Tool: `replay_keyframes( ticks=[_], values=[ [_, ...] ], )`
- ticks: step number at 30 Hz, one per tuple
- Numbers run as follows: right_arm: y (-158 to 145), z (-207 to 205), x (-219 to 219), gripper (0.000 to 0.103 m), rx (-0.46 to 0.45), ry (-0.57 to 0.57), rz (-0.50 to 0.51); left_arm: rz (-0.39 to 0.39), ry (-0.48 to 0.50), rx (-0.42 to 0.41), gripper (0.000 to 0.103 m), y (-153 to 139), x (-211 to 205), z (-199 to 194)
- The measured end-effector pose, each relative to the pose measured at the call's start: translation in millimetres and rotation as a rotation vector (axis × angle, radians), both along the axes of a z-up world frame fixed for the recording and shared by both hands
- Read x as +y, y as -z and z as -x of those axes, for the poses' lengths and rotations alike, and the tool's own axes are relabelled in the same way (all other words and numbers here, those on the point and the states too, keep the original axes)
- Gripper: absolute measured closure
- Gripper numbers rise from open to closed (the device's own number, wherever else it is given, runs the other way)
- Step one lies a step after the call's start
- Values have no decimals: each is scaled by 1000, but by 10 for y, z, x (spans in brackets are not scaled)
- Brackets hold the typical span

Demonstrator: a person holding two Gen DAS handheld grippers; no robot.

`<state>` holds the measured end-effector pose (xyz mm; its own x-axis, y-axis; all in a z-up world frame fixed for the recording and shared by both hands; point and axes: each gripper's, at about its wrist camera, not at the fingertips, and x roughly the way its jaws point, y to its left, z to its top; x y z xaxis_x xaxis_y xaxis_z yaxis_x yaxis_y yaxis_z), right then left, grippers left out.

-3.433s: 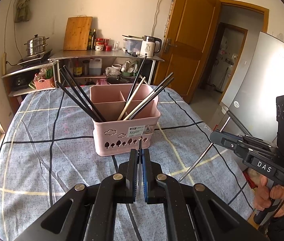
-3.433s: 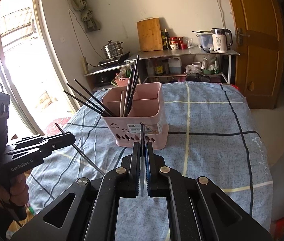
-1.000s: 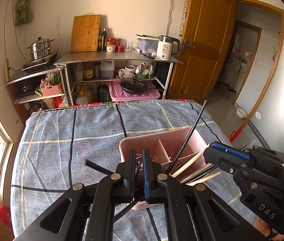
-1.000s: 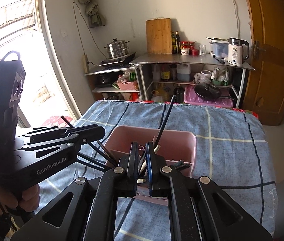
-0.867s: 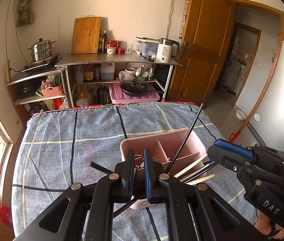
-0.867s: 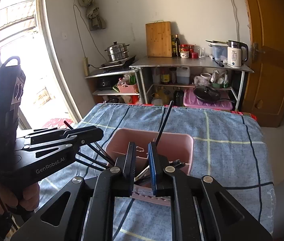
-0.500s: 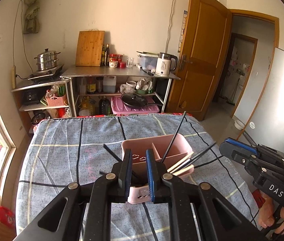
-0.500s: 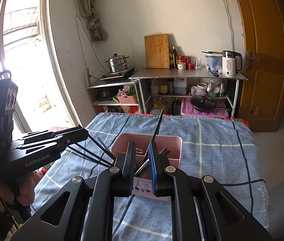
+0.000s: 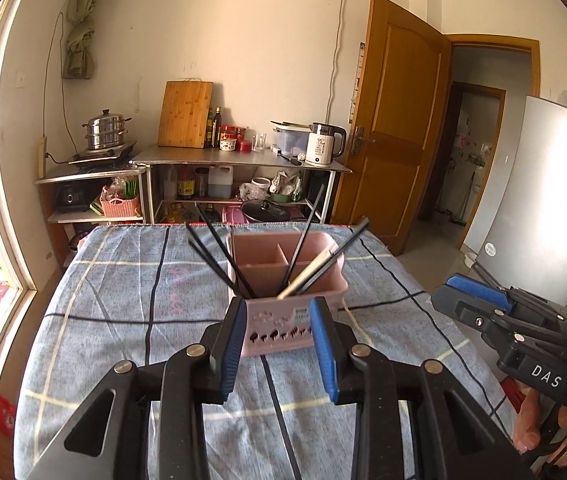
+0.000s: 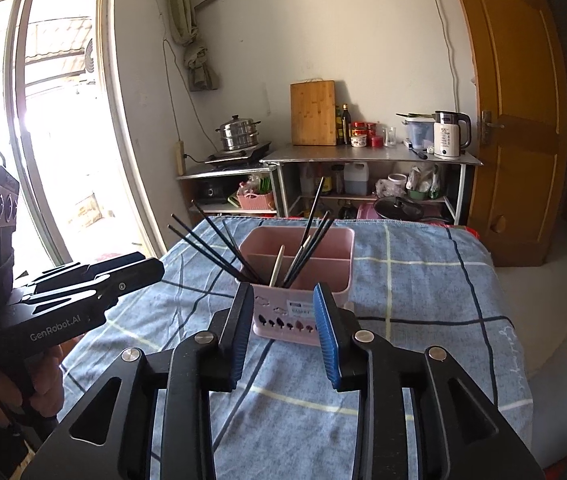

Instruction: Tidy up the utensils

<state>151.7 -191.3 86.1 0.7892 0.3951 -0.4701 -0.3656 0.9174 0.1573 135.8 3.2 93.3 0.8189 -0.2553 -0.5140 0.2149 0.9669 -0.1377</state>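
Observation:
A pink utensil basket (image 9: 287, 272) (image 10: 303, 276) stands upright on the blue checked tablecloth (image 9: 123, 292), divided into compartments. Several black chopsticks (image 9: 219, 256) (image 10: 211, 248) and a pale one (image 9: 309, 272) lean out of it. My left gripper (image 9: 279, 320) hangs well back from the basket's near wall, jaws opening, with nothing between them. My right gripper (image 10: 283, 312) is likewise back from the basket, jaws opening and empty. Each gripper also shows in the other's view: the right gripper (image 9: 471, 300) at the right edge, the left gripper (image 10: 123, 276) at the left, held by a hand (image 10: 43, 384).
Behind the table stands a metal shelf (image 9: 243, 160) with a cutting board (image 9: 185, 114), kettle (image 9: 325, 144), bottles and a steamer pot (image 9: 105, 130). A wooden door (image 9: 395, 120) stands open at the right; a window (image 10: 55, 120) is at the left.
Both grippers pulled back from over the basket, which now looks smaller and farther off. Both pairs of jaws spread from nearly shut to open. The chopsticks stay in the basket.

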Motion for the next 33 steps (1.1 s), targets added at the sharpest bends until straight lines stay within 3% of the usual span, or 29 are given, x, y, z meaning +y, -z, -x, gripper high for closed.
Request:
replay_keyframes(
  ticks=[17, 33],
  values=[
    [439, 722, -36, 67, 38, 30, 20, -55, -23, -18, 70, 364, -137, 865],
    [569, 943, -41, 67, 48, 47, 39, -22, -43, -6, 70, 543, -63, 1009]
  ],
)
